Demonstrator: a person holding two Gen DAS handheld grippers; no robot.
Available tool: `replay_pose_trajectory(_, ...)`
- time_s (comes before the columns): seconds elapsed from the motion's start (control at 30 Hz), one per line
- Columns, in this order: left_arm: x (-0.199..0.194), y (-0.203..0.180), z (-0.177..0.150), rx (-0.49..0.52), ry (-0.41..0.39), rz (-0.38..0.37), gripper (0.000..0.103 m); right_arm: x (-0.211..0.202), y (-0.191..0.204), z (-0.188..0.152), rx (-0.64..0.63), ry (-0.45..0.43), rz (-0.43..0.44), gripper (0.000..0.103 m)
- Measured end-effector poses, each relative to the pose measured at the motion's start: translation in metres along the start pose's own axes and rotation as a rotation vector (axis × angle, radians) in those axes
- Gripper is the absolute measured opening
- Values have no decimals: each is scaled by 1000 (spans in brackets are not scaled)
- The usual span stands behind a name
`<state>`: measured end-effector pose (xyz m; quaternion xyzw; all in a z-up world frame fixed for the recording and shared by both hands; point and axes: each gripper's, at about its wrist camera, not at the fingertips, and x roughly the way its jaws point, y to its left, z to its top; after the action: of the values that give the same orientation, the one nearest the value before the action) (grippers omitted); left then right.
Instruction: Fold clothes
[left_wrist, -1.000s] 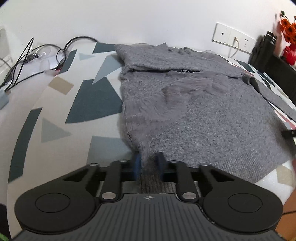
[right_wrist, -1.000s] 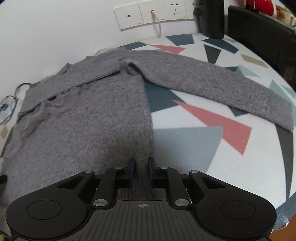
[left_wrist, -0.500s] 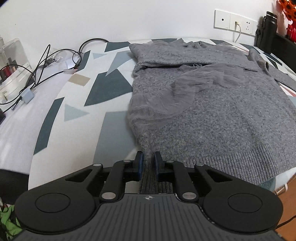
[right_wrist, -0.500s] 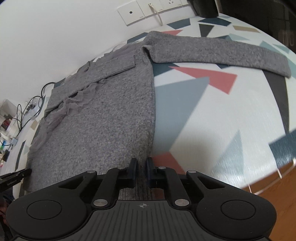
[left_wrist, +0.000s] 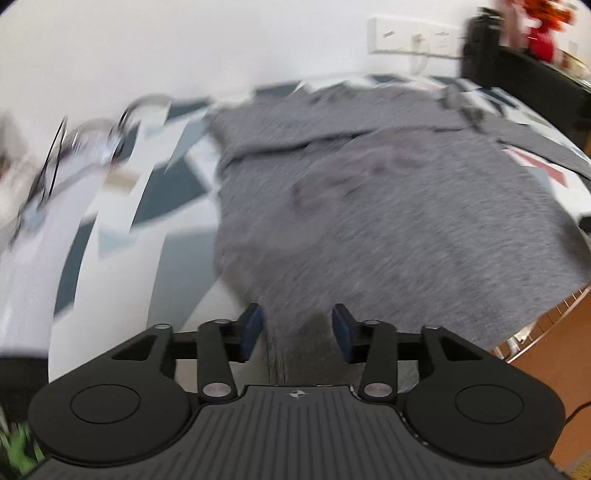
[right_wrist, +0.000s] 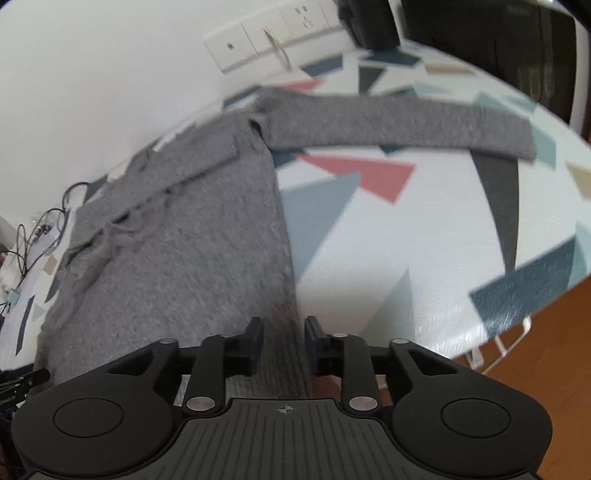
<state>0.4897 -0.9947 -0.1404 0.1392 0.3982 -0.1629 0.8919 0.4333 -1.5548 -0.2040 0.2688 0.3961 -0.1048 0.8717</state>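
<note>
A grey knit sweater (left_wrist: 406, 206) lies flat on a table with a geometric-print cloth (right_wrist: 424, 266). One sleeve (right_wrist: 399, 122) stretches out to the right. My left gripper (left_wrist: 297, 328) is open at the sweater's near left hem corner, with the hem lying between its fingers. My right gripper (right_wrist: 283, 339) is open at the near right hem corner (right_wrist: 284, 325), with the edge between its fingers. The sweater also shows in the right wrist view (right_wrist: 177, 236). The left wrist view is blurred by motion.
Wall sockets (right_wrist: 273, 33) are on the white wall behind the table. Cables (right_wrist: 37, 240) lie at the table's left end. A dark object (right_wrist: 369, 18) and black furniture (right_wrist: 517, 44) stand at the far right. The table's near edge (right_wrist: 491, 332) drops to a wooden floor.
Both grippers have opened and let go of the sweater's hem corners. The hem now lies loose between the fingers. The left gripper is moving, so its view is blurred.
</note>
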Motion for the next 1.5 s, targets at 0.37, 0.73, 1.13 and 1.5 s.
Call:
replay_pose_trajectory(0.37,54,-63,40,385,-111,-96,45,50,66,36,37,44,265,33)
replay_pose_trajectory(0.73,96,-54,69,483,-150,-127,34,149,113,50,121,72,271,32)
replay_pose_trajectory(1.13,68,-13,62,359,-46,-349,5,114,84,62,325,80,453,0)
replay_pose_trajectory(1.5,72,-29,58,426,-98,-237,32,128,94,53,200,131,357,36)
